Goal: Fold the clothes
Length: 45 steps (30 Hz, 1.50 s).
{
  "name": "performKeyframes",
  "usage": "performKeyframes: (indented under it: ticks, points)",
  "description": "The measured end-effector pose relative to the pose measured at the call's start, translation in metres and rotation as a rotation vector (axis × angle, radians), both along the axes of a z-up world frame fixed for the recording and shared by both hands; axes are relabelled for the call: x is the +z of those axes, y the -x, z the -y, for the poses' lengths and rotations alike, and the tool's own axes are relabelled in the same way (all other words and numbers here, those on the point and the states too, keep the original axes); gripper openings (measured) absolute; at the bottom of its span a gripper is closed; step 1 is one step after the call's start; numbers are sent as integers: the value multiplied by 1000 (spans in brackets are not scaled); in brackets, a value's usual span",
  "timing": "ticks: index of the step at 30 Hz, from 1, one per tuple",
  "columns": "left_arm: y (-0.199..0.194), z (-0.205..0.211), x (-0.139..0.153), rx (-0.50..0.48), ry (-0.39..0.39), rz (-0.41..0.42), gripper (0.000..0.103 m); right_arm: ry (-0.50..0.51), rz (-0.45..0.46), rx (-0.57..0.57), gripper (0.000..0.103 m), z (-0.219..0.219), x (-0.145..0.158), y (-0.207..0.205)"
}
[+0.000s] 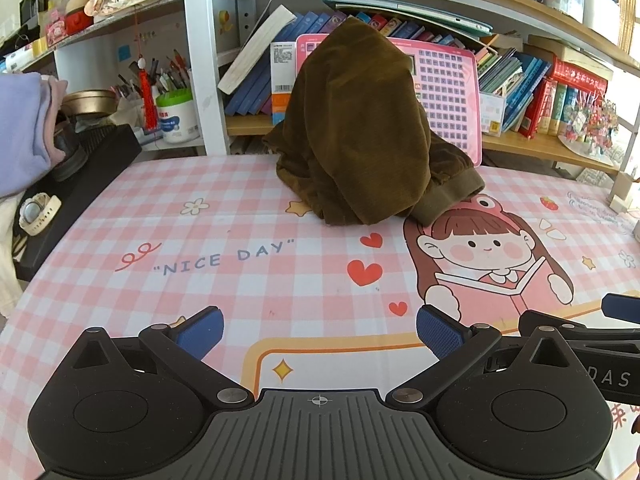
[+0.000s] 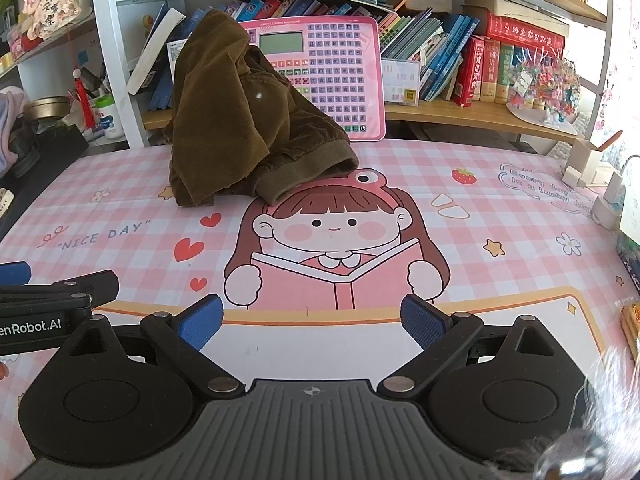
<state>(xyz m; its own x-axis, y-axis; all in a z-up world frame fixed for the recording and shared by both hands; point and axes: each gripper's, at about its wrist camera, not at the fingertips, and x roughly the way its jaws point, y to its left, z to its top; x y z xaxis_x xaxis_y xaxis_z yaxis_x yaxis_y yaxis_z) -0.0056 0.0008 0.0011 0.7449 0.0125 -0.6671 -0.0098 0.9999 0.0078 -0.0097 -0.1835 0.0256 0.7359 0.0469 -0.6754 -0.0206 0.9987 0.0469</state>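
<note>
A brown corduroy garment (image 1: 360, 128) is heaped at the back of the table, leaning up against a pink keyboard toy (image 1: 444, 92); its ribbed cuff lies on the pink checked table mat (image 1: 280, 280). The right wrist view shows the same brown garment (image 2: 240, 120) left of centre. My left gripper (image 1: 320, 332) hovers open over the near part of the mat, well short of the garment, nothing between its blue pads. My right gripper (image 2: 312, 320) is open too, beside the left one and just as far from the cloth.
Bookshelves with books (image 2: 460, 64) run behind the table. A black box (image 1: 80, 184) with a watch and folded lilac clothes (image 1: 24, 128) sits at the left. A pen cup (image 1: 176, 112) stands behind it. White chargers and a small holder (image 2: 600, 184) crowd the right edge.
</note>
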Motion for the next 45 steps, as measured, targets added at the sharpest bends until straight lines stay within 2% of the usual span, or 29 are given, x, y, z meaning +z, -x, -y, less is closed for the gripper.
performKeyframes:
  ticks: [32,39,45]
  points:
    - [-11,1,-8,7,-9,-50,103,-4,-24,13,97,-2,-5,-7]
    - [-17,3,-9,-38,7,-44,103,-55,-34,-36,97,15,-8,-12]
    - [-44,12,-2,-99,-28,-5,103,-125,-59,-91,97,35,-13,-15]
